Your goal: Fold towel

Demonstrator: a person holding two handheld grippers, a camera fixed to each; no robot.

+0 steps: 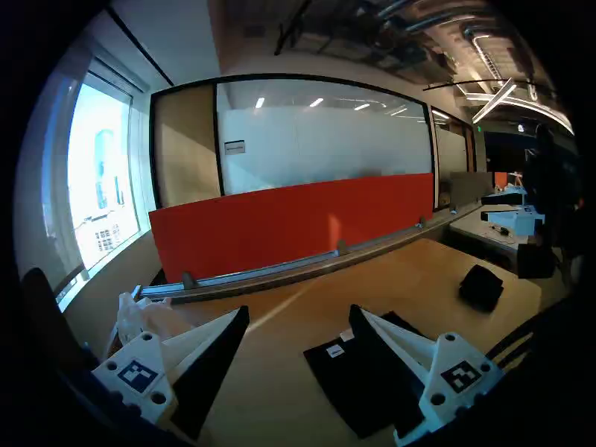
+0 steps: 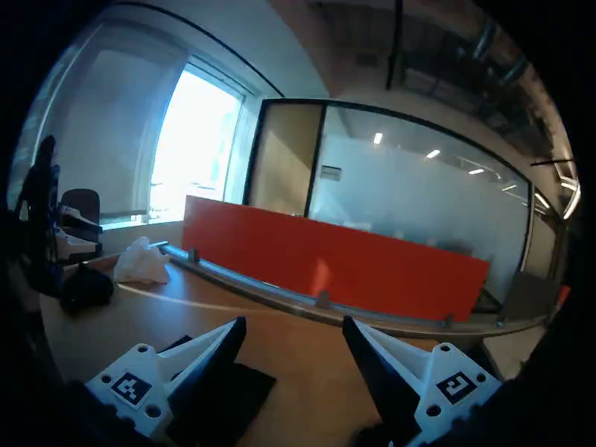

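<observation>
Our left gripper (image 1: 298,309) and right gripper (image 2: 293,320) hover with fingers apart. The black towel (image 1: 350,387) lies flat on the tabletop (image 1: 417,276) just beneath them, so we should pinch neighbouring corners squarely.

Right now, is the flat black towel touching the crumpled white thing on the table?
Apart. The left gripper view shows a wide stretch of bare wooden table between the black towel and the crumpled white thing.

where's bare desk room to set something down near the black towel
The desk is bare between the black towel and the red divider, across to the black bundle. It is tighter at the corner with the white crumpled heap, and where the towel lies.
</observation>
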